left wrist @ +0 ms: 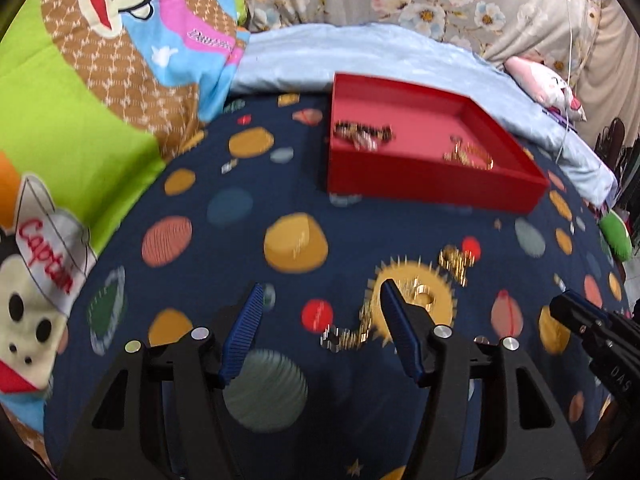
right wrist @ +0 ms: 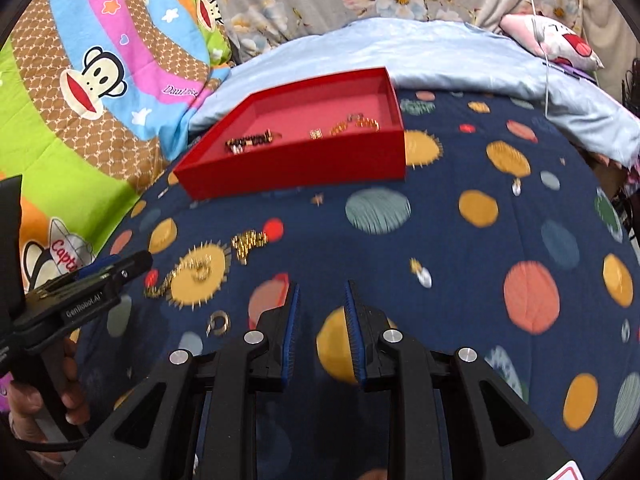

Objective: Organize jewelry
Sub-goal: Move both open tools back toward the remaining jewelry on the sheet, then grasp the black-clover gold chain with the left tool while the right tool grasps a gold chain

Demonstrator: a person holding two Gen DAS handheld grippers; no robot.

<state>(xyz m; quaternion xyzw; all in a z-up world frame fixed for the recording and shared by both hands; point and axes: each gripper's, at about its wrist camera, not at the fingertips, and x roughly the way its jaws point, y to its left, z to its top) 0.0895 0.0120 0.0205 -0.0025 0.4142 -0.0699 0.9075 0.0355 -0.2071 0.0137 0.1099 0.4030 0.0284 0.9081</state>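
Right wrist view alone shows a small gold ring (right wrist: 218,323) beside the right gripper (right wrist: 320,296), whose fingers stand partly apart, holding nothing. Left wrist view shows the left gripper (left wrist: 322,294) spread wide and empty over a long gold chain (left wrist: 368,320). The shallow red tray (right wrist: 296,168) holding dark beads (right wrist: 250,142) sits farther back on the navy planet-print bedsheet (right wrist: 460,264), near a monkey-print quilt (left wrist: 80,92).

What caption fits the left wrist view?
Open left gripper above a gold chain on the bedsheet, red tray beyond.
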